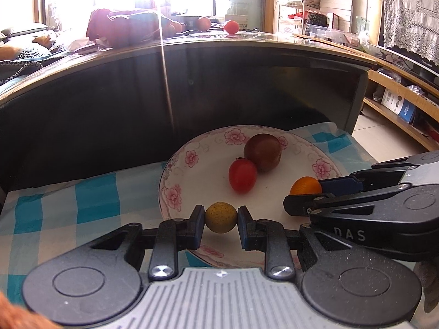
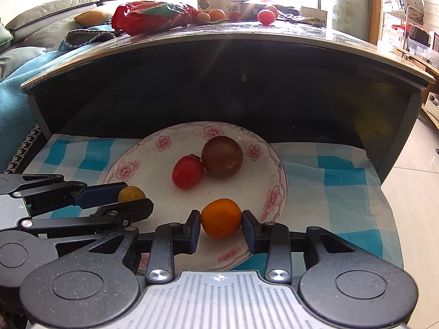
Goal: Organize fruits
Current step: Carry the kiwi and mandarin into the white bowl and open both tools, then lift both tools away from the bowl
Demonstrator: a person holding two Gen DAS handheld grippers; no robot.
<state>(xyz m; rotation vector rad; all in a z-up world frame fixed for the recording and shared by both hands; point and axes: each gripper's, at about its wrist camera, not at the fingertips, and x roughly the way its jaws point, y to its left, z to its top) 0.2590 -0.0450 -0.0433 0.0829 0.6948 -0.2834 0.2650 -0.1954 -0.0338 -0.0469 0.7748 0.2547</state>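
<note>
A white plate with pink flowers (image 1: 170, 175) (image 2: 274, 164) lies on a blue-and-white checked cloth (image 1: 90, 192) (image 2: 334, 175). In the plate rest a red tomato (image 1: 242, 175) (image 2: 187, 172) and, touching it, a dark brownish-red round fruit (image 1: 262, 152) (image 2: 222, 156). My left gripper (image 1: 221, 218) (image 2: 134, 197) is shut on a small speckled yellow fruit (image 1: 221, 217) (image 2: 131, 194) just above the plate's near left part. My right gripper (image 2: 221, 223) (image 1: 301, 196) is shut on a small orange fruit (image 2: 221, 218) (image 1: 305, 186) over the plate's near right part. The two grippers sit side by side.
A dark table top (image 2: 247, 38) overhangs the cloth-covered surface, with a dark wall behind the plate. On it lie a red bag (image 2: 153, 17) and several loose fruits (image 2: 265, 16). Tiled floor (image 2: 411, 192) drops off to the right; shelves (image 1: 397, 101) stand beyond.
</note>
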